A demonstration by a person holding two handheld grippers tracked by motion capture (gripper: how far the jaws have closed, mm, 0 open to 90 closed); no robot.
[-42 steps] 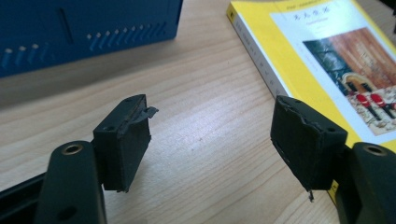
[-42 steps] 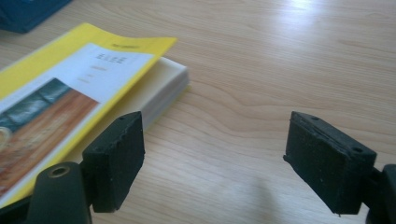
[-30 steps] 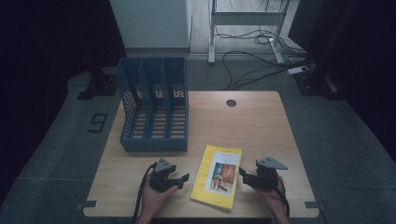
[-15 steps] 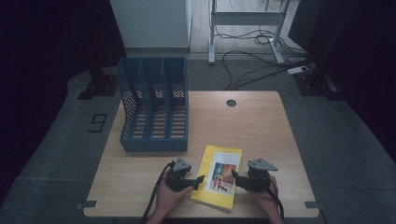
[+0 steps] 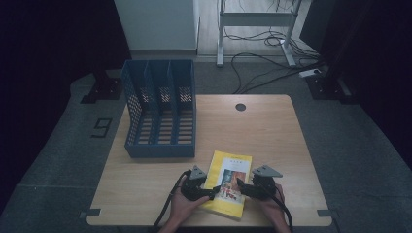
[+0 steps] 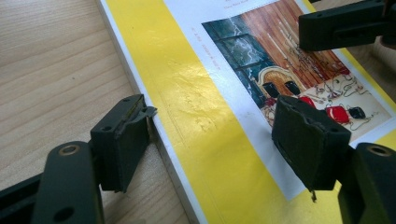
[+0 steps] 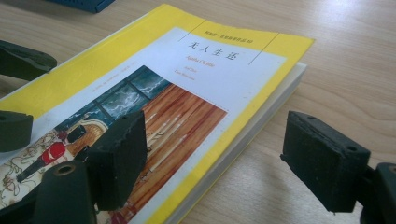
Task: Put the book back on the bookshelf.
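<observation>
Yellow book (image 5: pixel 227 183) lies flat near the table's (image 5: pixel 272 131) front edge, angled, in front of the blue file rack (image 5: pixel 160 114) (probably headed for one of its slots). Both grippers come in low from either side, so each long edge can be caught at once. Left gripper (image 6: pixel 212 135): jaws wide, straddling the spine edge, one pad (image 6: pixel 125 137) at or just beside it, nothing clamped. Right gripper (image 7: pixel 224 158): jaws wide over the page edge, holding nothing.
</observation>
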